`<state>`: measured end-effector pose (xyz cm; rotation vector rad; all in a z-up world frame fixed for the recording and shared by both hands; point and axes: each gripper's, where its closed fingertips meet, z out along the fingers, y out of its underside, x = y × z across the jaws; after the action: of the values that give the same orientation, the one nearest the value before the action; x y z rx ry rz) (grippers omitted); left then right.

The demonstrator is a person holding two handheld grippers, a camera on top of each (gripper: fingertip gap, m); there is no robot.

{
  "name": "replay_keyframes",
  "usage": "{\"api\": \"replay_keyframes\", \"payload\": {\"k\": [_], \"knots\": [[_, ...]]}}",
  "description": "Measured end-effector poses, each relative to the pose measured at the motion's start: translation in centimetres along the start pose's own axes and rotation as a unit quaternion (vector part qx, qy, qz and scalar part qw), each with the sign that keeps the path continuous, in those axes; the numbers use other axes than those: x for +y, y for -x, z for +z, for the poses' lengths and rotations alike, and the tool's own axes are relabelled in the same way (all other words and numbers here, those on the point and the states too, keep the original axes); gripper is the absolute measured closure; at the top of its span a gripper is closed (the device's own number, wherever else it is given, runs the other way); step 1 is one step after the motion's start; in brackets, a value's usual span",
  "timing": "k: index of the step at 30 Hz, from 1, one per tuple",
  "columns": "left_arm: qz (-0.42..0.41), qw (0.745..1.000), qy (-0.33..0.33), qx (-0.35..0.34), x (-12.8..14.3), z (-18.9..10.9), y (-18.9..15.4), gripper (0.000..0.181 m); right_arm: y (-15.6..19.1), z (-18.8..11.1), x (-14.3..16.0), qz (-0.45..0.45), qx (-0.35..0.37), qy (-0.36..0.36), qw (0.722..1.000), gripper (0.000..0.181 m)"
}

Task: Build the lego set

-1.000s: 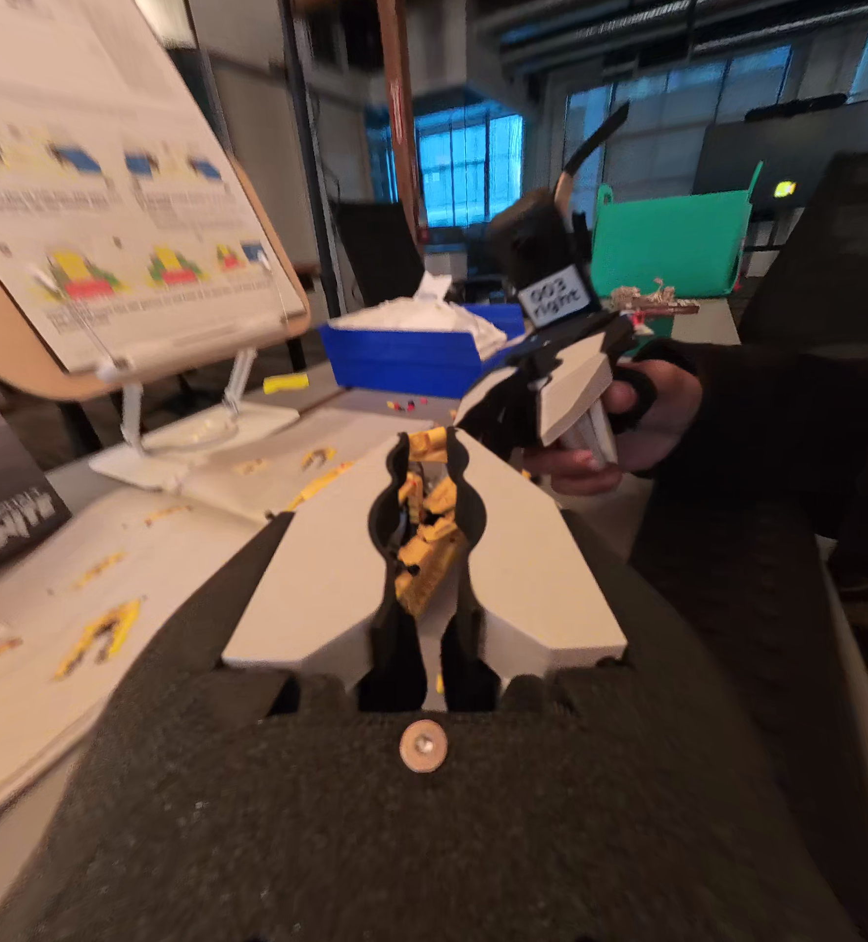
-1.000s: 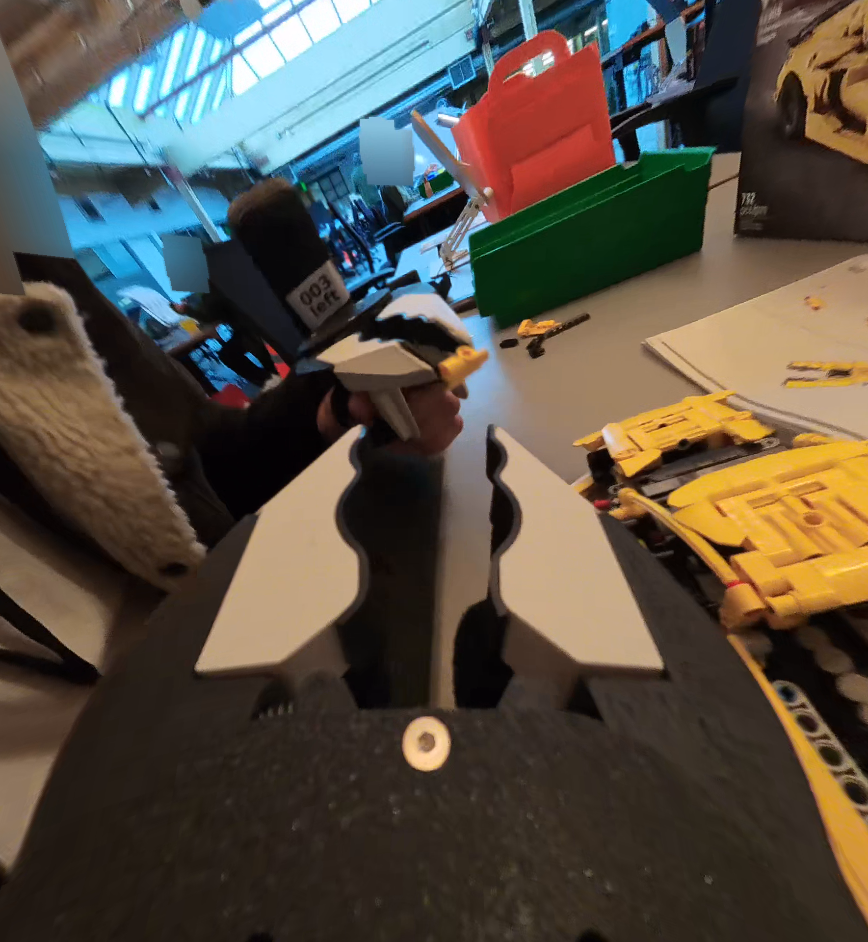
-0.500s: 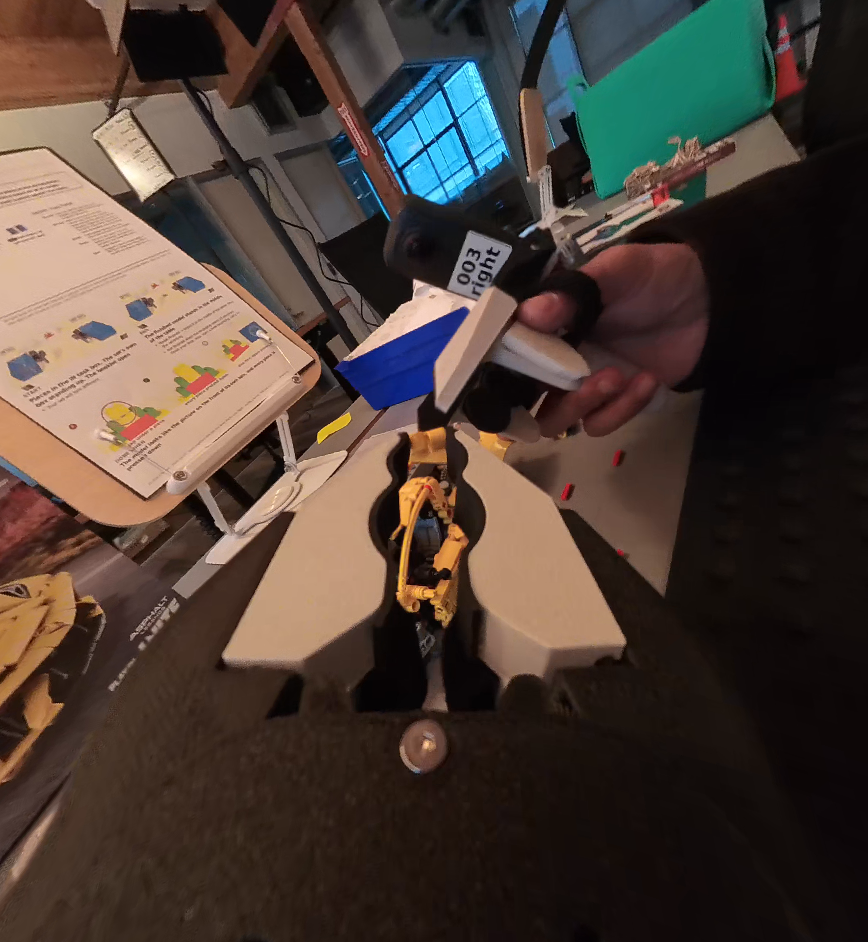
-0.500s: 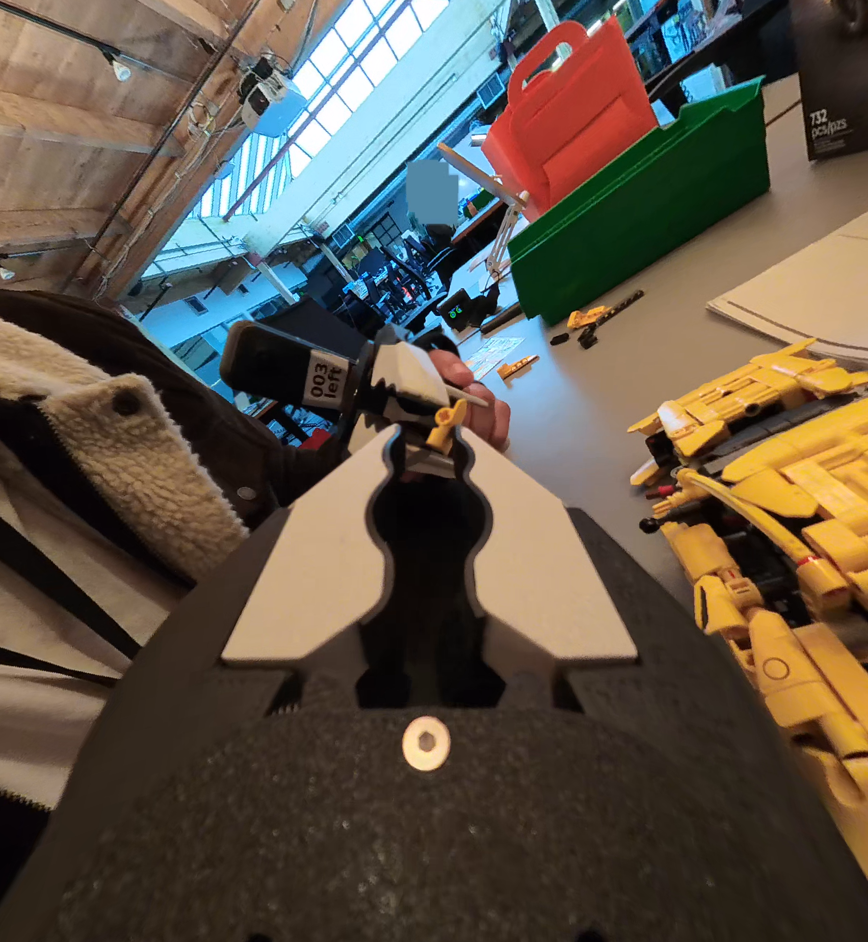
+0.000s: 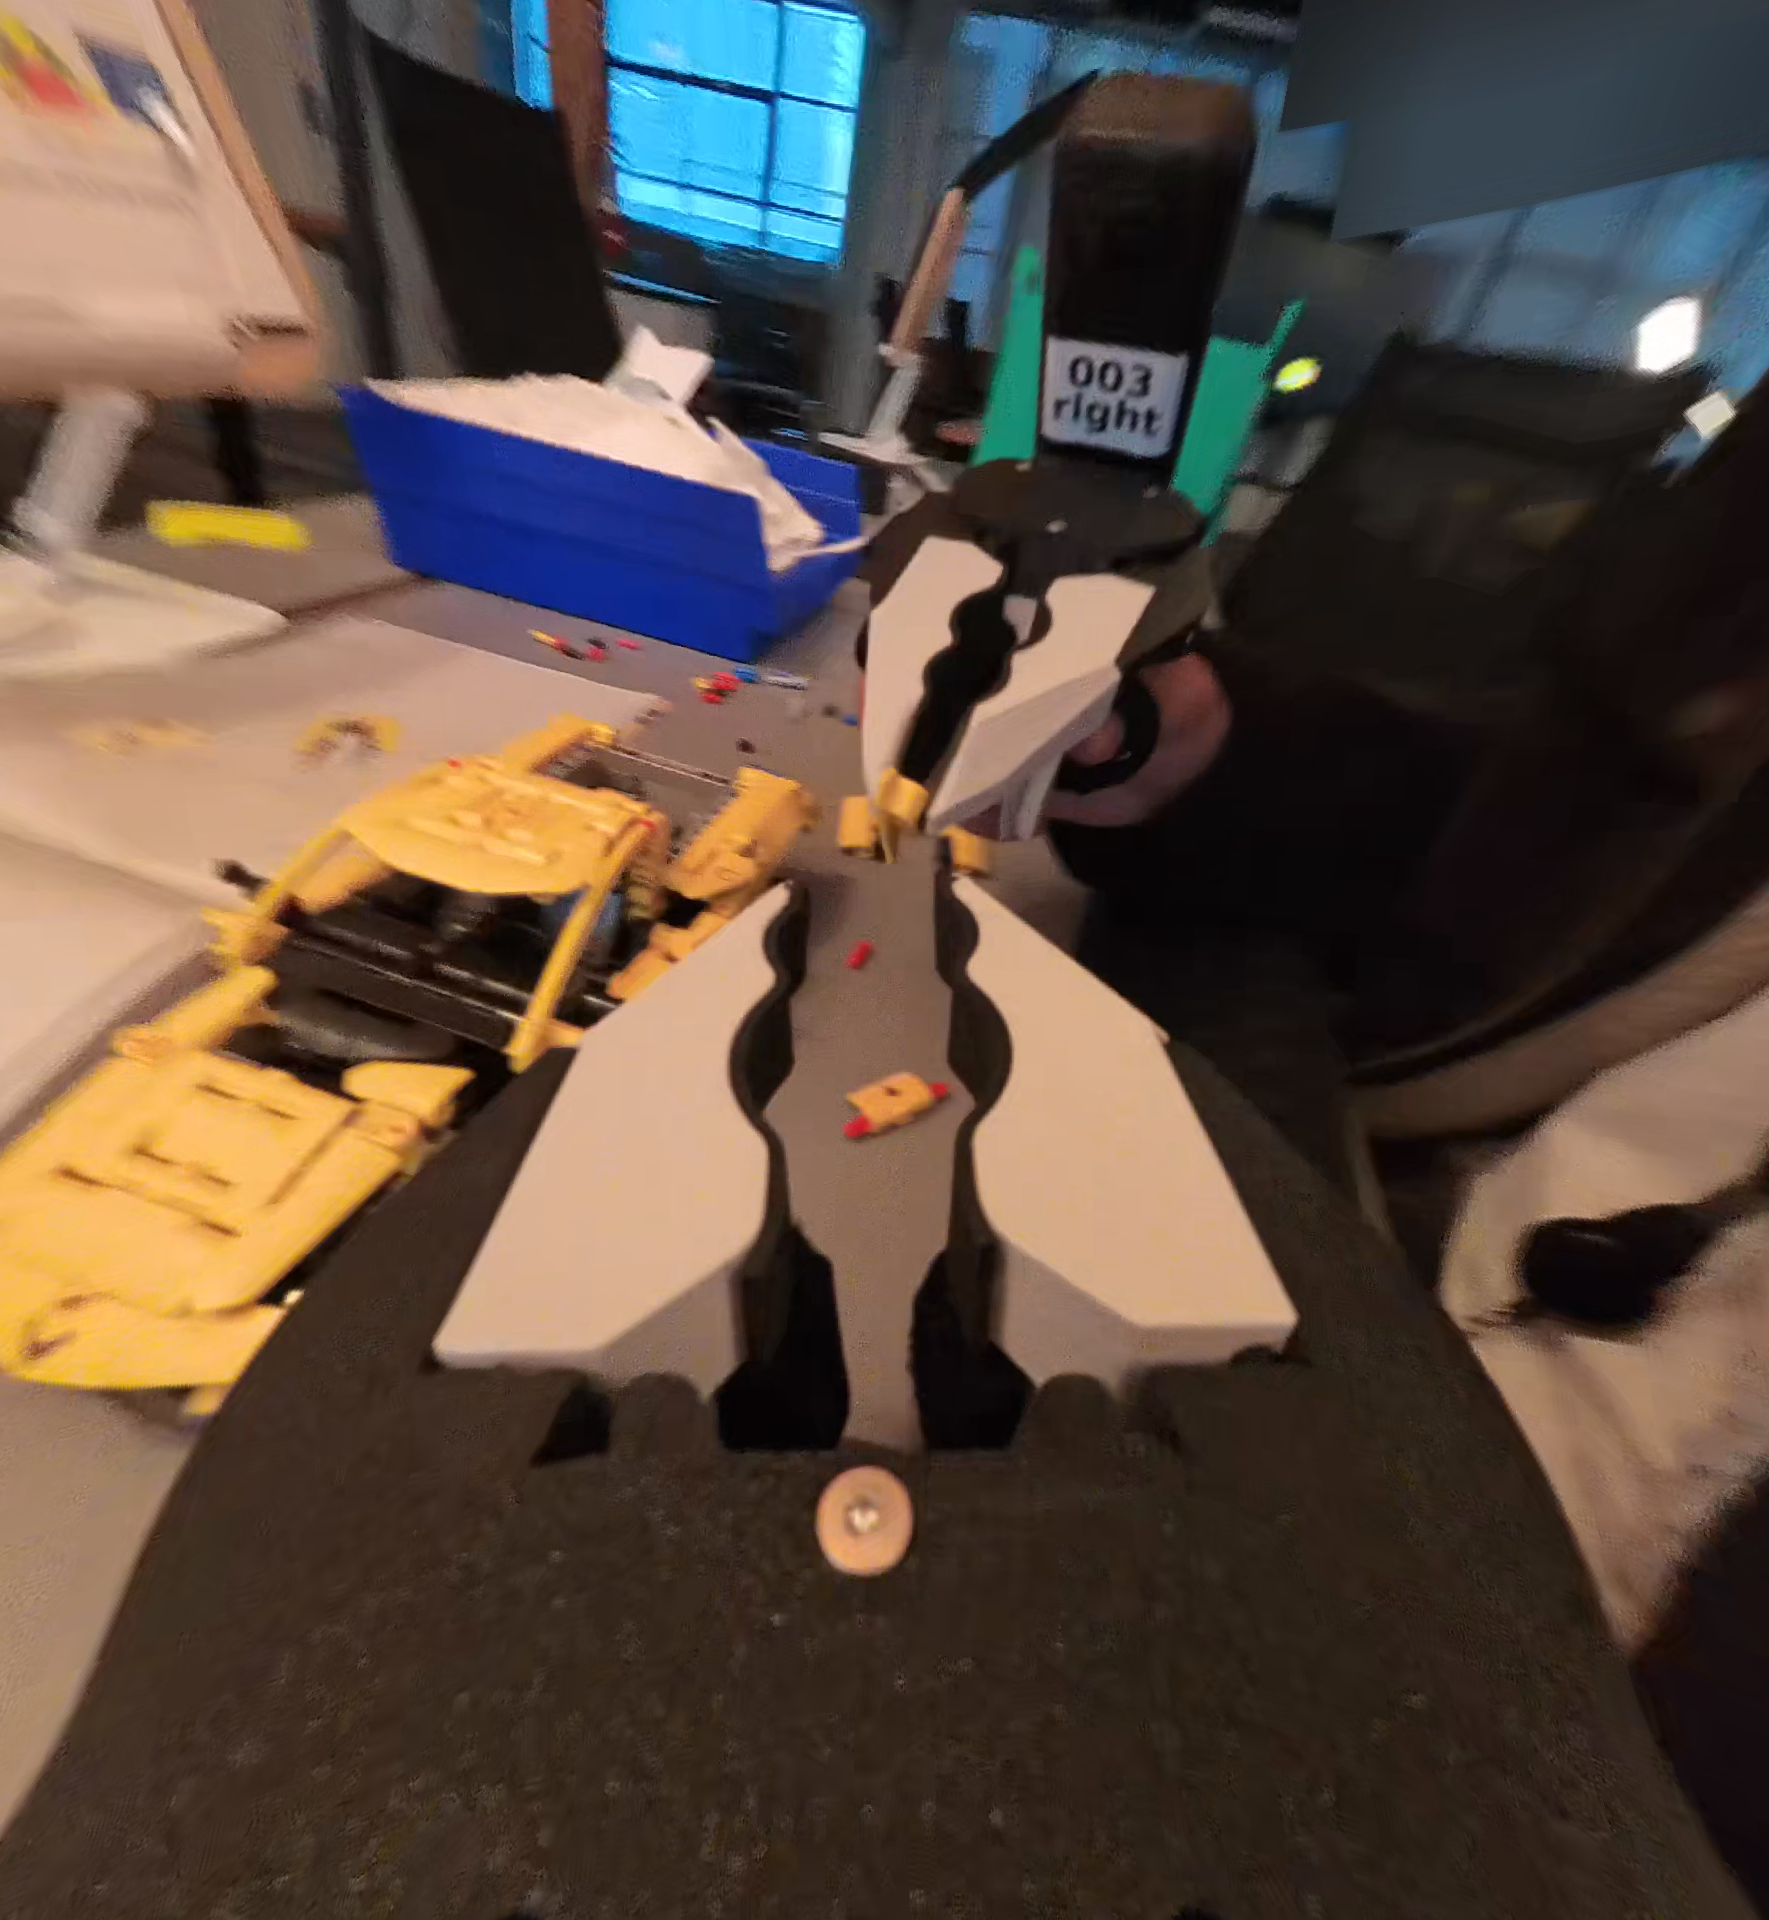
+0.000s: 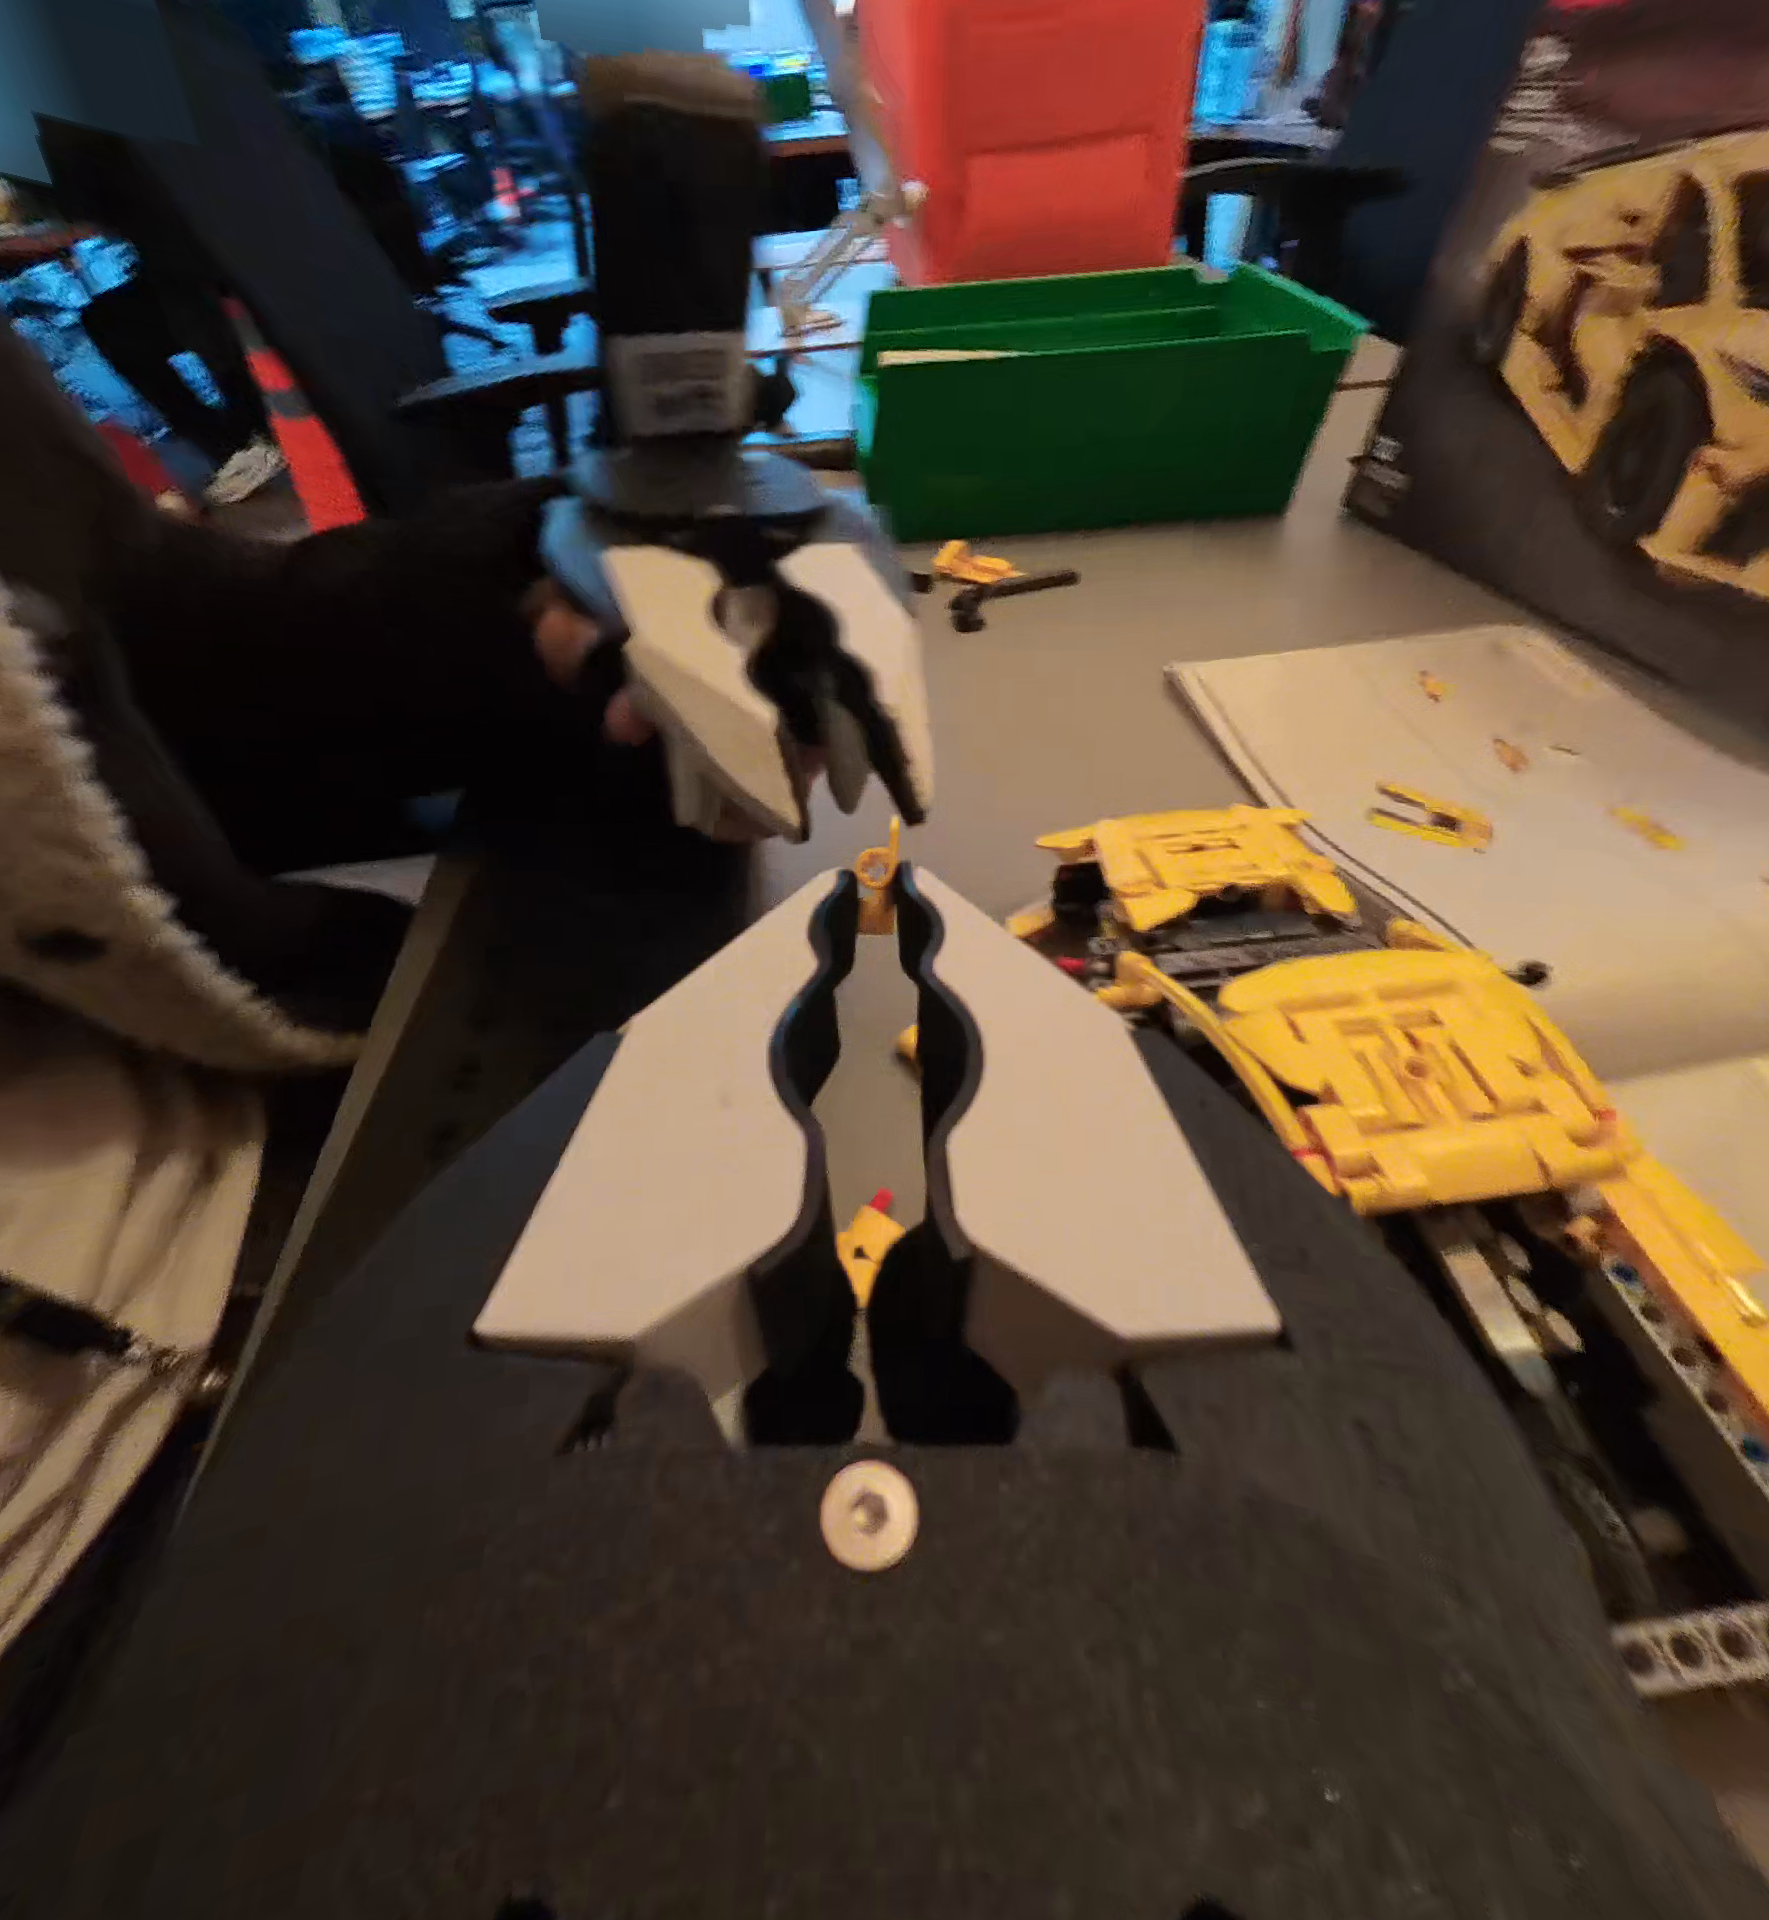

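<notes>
My left gripper (image 5: 869,894) is open and empty above the grey table (image 5: 859,1018). A small yellow piece with red pins (image 5: 890,1107) lies on the table under its gap. My right gripper (image 6: 875,883) is shut on a small yellow lego assembly (image 6: 875,871) at its tips. Seen from the left wrist, the right gripper (image 5: 906,816) points down with the yellow assembly (image 5: 899,800) in it. The left gripper (image 6: 854,816) faces it, close and apart. The part-built yellow car (image 5: 506,831) lies beside both, and also shows in the right wrist view (image 6: 1379,1070).
An open instruction booklet (image 6: 1482,779) lies beyond the car. A green bin (image 6: 1098,416), a red bag (image 6: 1025,156) and the set's box (image 6: 1638,364) stand behind. A blue bin (image 5: 568,530), a page stand (image 5: 80,208) and loose small pieces (image 5: 745,681) sit opposite. Only a small space, under 4 cm, lies between the two pairs of fingers.
My left gripper has opened and let go of the yellow assembly. My right gripper has shut on it. Both grippers have tilted down toward the table by the car.
</notes>
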<state>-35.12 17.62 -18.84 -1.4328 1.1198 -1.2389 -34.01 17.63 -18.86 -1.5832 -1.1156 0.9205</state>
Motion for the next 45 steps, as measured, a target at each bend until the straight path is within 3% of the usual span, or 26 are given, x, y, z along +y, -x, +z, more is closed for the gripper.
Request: {"api": "replay_keyframes", "payload": {"k": [2, 5, 18, 20, 23, 27, 31, 36, 40, 45], "knots": [[-0.049, 0.997, -0.003, 0.052, -0.1, -0.5, -0.8, 0.158, 1.3, 0.3, 0.3, 0.015, -0.045, 0.007, 0.999, 0.174], [-0.058, 0.995, -0.006, 0.078, -0.2, -0.7, -1.5, 0.162, 2.6, 0.6, 0.4, 0.047, -0.088, 0.016, 0.995, 0.174], [-0.045, 0.991, 0.027, 0.124, 0.8, -0.3, -3.3, 0.18, 3.9, 1.3, 1.3, 0.053, -0.118, 0.04, 0.991, 0.174], [-0.052, 0.993, 0.017, 0.103, 0.4, -0.3, -2.6, 0.181, 3.0, 1.4, 0.8, 0.04, -0.088, 0.022, 0.995, 0.172], [-0.098, 0.993, -0.043, 0.047, -1.3, -0.7, -0.2, 0.181, 1.3, 1.2, -0.3, -0.042, -0.011, -0.016, 0.999, 0.149], [-0.203, 0.97, -0.134, 0.014, -3.2, -1.2, 1.9, 0.181, 0.0, 0.8, -1.9, -0.134, 0.093, -0.038, 0.986, 0.151], [-0.292, 0.94, -0.168, 0.053, -3.2, -0.7, 1.6, 0.181, -0.6, -0.8, -3.6, -0.2, 0.177, -0.091, 0.959, 0.161], [-0.337, 0.921, -0.165, 0.103, -3.1, -0.2, 0.8, 0.181, 0.1, 0.3, -2.3, -0.206, 0.149, -0.058, 0.965, 0.151], [-0.337, 0.922, -0.152, 0.114, -2.9, 0.1, 0.3, 0.181, 0.2, 0.1, -2.5, -0.223, 0.158, -0.064, 0.96, 0.167], [-0.346, 0.918, -0.152, 0.119, -2.9, 0.1, 0.3, 0.181, 0.2, 0.1, -2.3, -0.221, 0.151, -0.061, 0.962, 0.164]]}}
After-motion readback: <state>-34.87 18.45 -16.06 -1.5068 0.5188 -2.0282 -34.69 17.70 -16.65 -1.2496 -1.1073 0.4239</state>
